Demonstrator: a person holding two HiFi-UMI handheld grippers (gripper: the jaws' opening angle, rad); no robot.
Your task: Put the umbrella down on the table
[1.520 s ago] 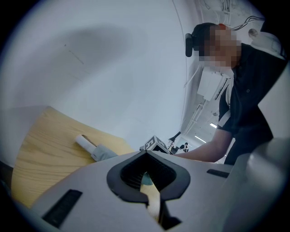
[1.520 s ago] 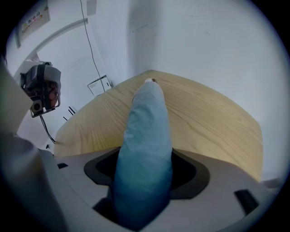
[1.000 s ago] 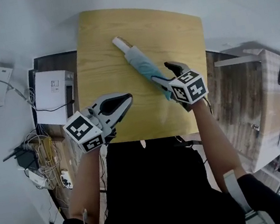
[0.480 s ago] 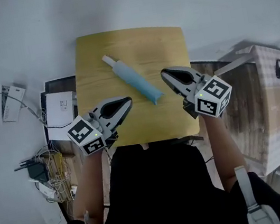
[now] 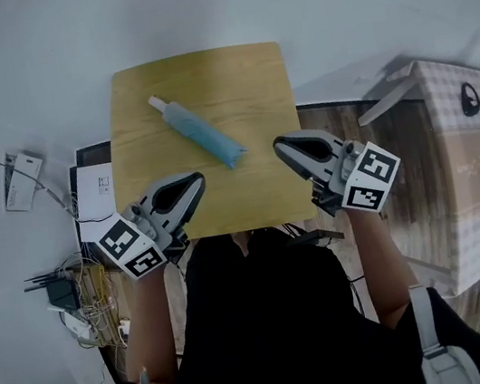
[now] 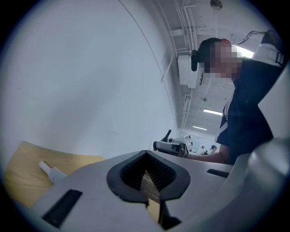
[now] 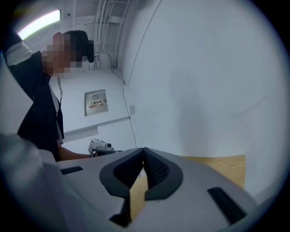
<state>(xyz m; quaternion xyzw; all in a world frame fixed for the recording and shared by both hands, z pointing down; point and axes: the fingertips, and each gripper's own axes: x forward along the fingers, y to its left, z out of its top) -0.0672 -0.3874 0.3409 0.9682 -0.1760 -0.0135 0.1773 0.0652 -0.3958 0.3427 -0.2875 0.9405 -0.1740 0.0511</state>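
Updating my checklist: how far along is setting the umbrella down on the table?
Done: the folded light-blue umbrella with a white handle lies flat on the square wooden table, touching neither gripper. In hand: nothing; the left gripper and right gripper are shut and empty. Left: nothing visible.

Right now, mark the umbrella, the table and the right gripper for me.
umbrella (image 5: 201,135), head view, middle of the folded blue canopy.
table (image 5: 244,84), head view, bare wood right of the umbrella.
right gripper (image 5: 278,144), head view, tip of its shut jaws.
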